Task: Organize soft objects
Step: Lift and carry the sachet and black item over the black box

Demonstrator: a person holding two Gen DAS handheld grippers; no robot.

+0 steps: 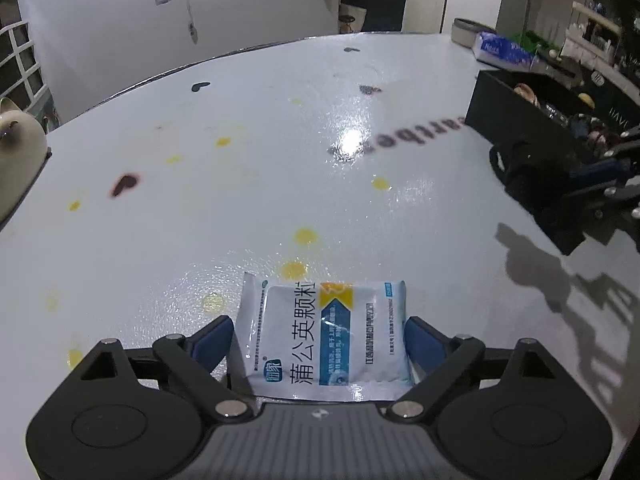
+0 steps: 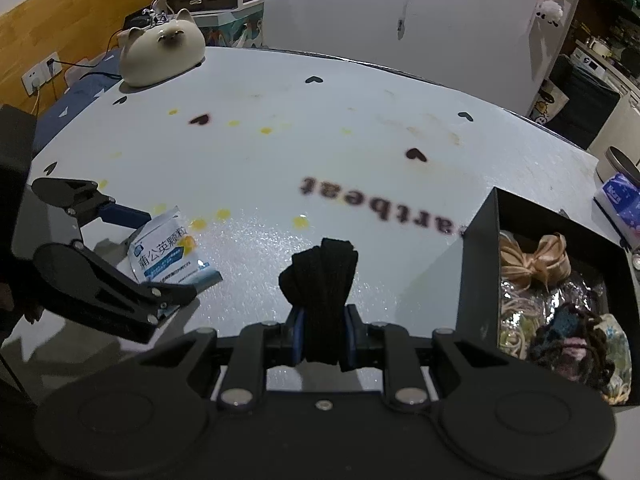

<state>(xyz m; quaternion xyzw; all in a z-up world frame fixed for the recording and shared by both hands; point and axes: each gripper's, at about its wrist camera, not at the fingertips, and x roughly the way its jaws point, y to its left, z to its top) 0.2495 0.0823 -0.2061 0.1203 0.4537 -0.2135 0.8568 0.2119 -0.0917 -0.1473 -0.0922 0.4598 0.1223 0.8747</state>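
A white and blue sachet (image 1: 324,336) with Chinese print lies between the fingers of my left gripper (image 1: 320,338), whose blue pads touch its two sides. It also shows in the right wrist view (image 2: 168,254), with the left gripper (image 2: 160,256) around it. My right gripper (image 2: 323,332) is shut on a black folded strap (image 2: 324,280) and holds it above the table, left of the black box (image 2: 478,276). In the left wrist view the right gripper (image 1: 560,188) with the strap (image 1: 520,172) is at the right edge.
The black box holds several soft items, among them a tan bow (image 2: 536,258) and a dark knitted piece (image 2: 576,340). A cat-shaped ceramic piece (image 2: 162,52) stands at the table's far left. A tissue pack (image 2: 618,200) and a round tin (image 2: 616,164) sit far right.
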